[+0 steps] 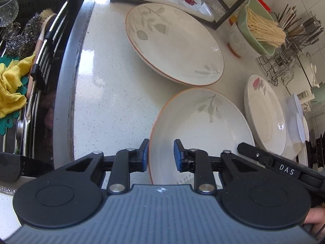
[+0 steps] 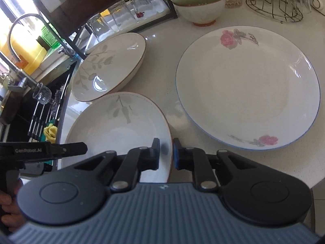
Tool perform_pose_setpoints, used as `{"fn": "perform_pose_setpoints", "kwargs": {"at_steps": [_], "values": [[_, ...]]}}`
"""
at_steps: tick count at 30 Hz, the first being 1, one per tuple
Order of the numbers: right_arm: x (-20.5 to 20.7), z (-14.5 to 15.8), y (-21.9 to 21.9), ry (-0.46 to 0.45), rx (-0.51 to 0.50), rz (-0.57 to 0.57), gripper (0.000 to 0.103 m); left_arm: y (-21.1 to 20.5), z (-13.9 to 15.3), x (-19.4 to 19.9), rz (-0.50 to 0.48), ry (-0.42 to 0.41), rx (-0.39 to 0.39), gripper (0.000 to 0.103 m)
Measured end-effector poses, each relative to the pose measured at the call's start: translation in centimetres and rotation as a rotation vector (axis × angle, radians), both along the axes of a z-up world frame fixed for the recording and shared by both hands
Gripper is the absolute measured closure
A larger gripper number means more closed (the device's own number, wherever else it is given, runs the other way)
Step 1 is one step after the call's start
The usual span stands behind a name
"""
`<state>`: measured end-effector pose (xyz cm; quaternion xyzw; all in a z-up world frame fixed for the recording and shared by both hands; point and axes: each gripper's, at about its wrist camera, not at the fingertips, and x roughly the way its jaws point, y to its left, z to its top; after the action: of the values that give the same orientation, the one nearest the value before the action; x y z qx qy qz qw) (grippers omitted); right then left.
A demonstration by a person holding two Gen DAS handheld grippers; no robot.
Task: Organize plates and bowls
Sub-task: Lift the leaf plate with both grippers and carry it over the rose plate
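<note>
A cream leaf-pattern plate (image 1: 203, 126) with a brown rim lies nearest me on the white counter, also in the right wrist view (image 2: 117, 126). My left gripper (image 1: 161, 155) straddles its left rim. The outer pad is against the edge, and the inner pad stands over the plate's inside with a gap showing. My right gripper (image 2: 166, 155) is shut on the plate's right rim, with the edge pinched between its blue pads. A second leaf plate (image 1: 174, 42) sits farther back. A rose-pattern plate (image 2: 247, 87) lies to the right.
A dark sink (image 1: 67, 81) with a yellow cloth, scrubbers and a glass borders the counter on the left. At the back stand a tray of upturned glasses (image 2: 121, 14), a bowl holding a green container of sticks (image 2: 199, 10) and a wire rack (image 2: 274, 6).
</note>
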<state>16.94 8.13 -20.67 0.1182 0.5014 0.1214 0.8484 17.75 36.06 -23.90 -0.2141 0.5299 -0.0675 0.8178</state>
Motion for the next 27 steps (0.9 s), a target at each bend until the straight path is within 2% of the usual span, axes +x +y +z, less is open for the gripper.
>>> {"fn": "perform_pose_setpoints", "kwargs": {"at_steps": [6,17,27], "values": [[0.3,-0.5,-0.2,0.011,0.020,0.009,0.087,-0.3,0.1,0.4,-0.045,0.007,0.029,0.075],[-0.4,-0.1,-1.2,0.020,0.094,-0.057,0.086,-0.1,0.1,1.2,-0.084,0.029,-0.014,0.075],[-0.6,0.8,-2.4,0.050,0.149,-0.091,0.086,-0.2,2.4,0.8,-0.074,0.003,-0.046,0.075]]}}
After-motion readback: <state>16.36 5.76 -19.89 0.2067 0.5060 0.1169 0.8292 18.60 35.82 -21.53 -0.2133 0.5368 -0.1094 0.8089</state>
